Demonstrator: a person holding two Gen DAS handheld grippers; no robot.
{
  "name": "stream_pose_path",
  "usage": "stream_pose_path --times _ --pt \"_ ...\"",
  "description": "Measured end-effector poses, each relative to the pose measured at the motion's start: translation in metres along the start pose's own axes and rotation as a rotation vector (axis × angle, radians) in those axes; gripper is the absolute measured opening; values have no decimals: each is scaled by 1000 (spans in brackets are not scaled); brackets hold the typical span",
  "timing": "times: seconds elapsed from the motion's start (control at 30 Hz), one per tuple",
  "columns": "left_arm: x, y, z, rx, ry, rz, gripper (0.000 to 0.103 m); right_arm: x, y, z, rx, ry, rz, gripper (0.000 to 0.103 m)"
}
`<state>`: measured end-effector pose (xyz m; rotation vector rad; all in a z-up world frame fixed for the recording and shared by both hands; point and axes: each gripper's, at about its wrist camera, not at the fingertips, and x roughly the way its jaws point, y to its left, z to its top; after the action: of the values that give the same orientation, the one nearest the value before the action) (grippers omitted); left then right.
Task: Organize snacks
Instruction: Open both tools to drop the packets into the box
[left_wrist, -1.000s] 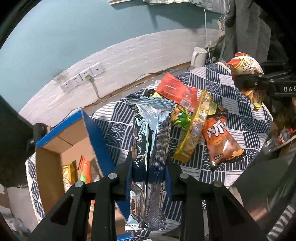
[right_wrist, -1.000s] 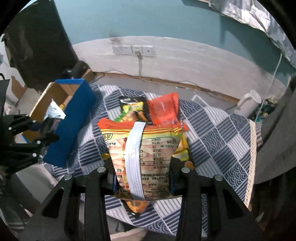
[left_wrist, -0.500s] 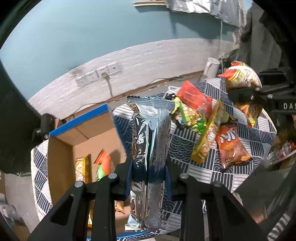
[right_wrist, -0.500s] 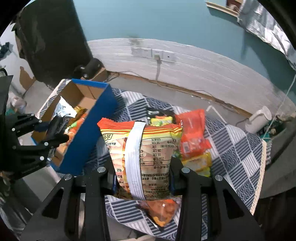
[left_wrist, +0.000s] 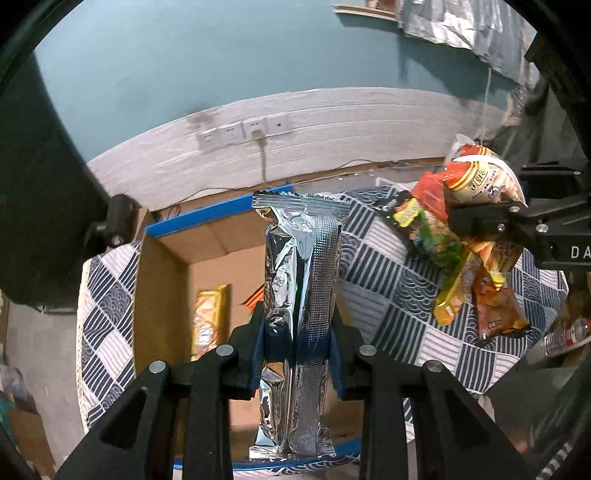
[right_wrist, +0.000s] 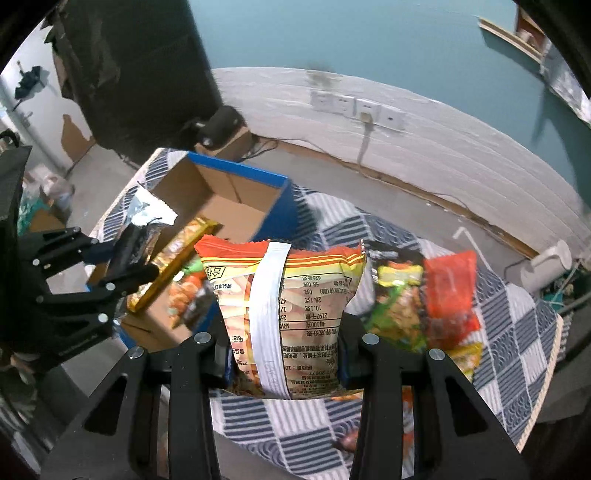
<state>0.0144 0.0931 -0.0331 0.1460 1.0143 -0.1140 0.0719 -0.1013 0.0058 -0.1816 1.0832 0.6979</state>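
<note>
Holding snack bags over box & desk

L hand-held gripper (left_wrist: 297, 343) pinches a shiny silver bag (left_wrist: 301, 295) right above the open cardboard box (left_wrist: 162, 280), which has a gold pack (left_wrist: 208, 314) inside. R hand-held gripper (right_wrist: 286, 347) pinches an orange-yellow chip bag (right_wrist: 291, 295) above the checked cloth (right_wrist: 517, 332) on the desk, w/ a pile of snacks (right_wrist: 424, 295) just beside it.

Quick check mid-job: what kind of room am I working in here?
Probably a lived-in home room, not a shop: a blue-and-white patterned tablecloth, white wall sockets on a teal wall, and a white electric kettle on the floor.
</note>
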Motion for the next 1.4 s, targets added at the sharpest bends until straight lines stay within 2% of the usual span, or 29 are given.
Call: stream_pose_path --times 0.13,0.53,0.67,0.77,0.9,1.0,1.07,1.13,1.4 --pt "3 21 -8 -37 6 25 29 13 19 12 -14 13 16 39" --pt "28 75 -27 -167 67 31 29 60 66 33 -46 72 74 39" --pt "34 82 -31 -159 73 67 29 77 76 35 -57 99 81 39" --pt "38 88 -36 -163 92 49 30 86 82 35 -72 114 86 39" --pt "42 92 -41 -161 108 69 30 95 88 35 -97 123 95 39" --pt "43 96 -43 -173 115 69 36 100 92 35 -106 128 107 39" --pt "42 97 -43 -173 113 84 53 101 93 35 -108 125 115 43" --pt "41 99 -43 -179 105 105 59 101 95 35 -115 125 116 57" --pt "37 97 -41 -181 104 91 59 88 89 34 -95 100 104 59"
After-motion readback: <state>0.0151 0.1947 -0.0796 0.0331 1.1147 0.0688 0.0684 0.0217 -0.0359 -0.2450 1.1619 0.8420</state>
